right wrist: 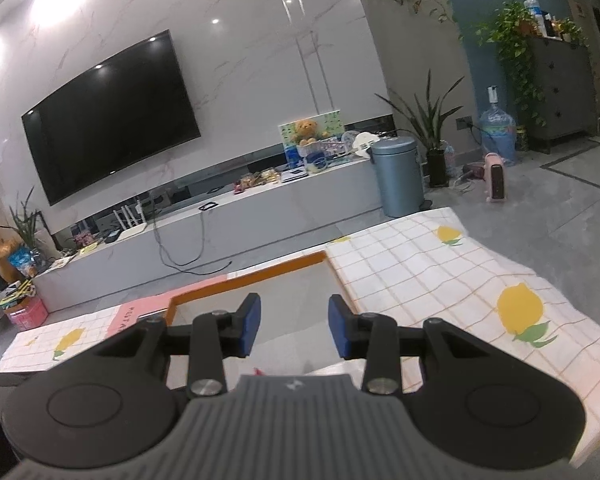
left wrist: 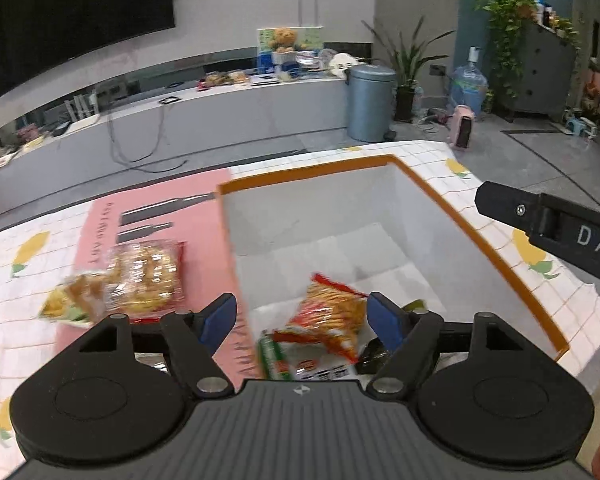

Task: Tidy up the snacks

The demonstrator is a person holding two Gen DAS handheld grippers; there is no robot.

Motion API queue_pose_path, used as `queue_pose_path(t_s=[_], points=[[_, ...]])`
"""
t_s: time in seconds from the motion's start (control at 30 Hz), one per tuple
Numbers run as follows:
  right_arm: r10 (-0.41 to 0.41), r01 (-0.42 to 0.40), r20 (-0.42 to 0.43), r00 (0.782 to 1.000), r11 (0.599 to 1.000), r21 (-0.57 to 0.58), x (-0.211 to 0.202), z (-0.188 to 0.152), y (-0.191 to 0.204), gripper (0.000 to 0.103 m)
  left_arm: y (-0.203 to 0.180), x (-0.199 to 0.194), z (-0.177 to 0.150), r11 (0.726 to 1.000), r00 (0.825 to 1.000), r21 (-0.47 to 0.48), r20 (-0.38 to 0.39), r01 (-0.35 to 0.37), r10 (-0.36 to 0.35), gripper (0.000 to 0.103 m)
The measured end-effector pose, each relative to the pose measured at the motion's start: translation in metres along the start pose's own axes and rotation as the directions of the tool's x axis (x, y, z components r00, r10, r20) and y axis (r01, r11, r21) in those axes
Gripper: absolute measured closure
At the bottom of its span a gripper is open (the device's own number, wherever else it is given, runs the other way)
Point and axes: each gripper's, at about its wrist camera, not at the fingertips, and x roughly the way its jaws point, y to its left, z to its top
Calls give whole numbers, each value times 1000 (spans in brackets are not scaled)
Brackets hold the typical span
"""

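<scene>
Your left tool [left wrist: 303,318] stands wide open above the orange-rimmed white cardboard box [left wrist: 452,204], gripping nothing; the red-orange crinkled snack packet [left wrist: 330,316] lies inside the box; clear-wrapped biscuit packs [left wrist: 144,276] lie on the worktop's pink mat [left wrist: 204,232]; your right tool [right wrist: 294,328] hangs part open, empty.

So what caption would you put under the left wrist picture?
Left gripper open above the orange-rimmed box, a red snack packet inside; two more packets wait on the tablecloth.

Wall-mounted black television [right wrist: 112,114], blue-grey lidded bin [right wrist: 396,176], teddy bear [right wrist: 306,130] on long low cabinet [right wrist: 220,228], potted plants.
</scene>
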Motion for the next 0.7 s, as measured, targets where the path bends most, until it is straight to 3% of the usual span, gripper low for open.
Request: queue_pose_path(t_s=[0.13,0.37,0.53,0.7], points=[[67,-67,-10,998,998,-16,4,-9,19,67,30,-15,-2,999,1000,-53,7,-15,15,16],[195,-196,16,981,979,51,4,-29,50,69,108,-44,-26,981,997,-182,31,-70,77,16],[317,-314,57,947,948,-55,-8,-48,101,69,151,-56,-53,969,991,-221,37,-115,126,16],[317,-302,61,946,936,-180,-13,-70,145,69,189,-60,-80,953,987,-265,34,-146,160,16]])
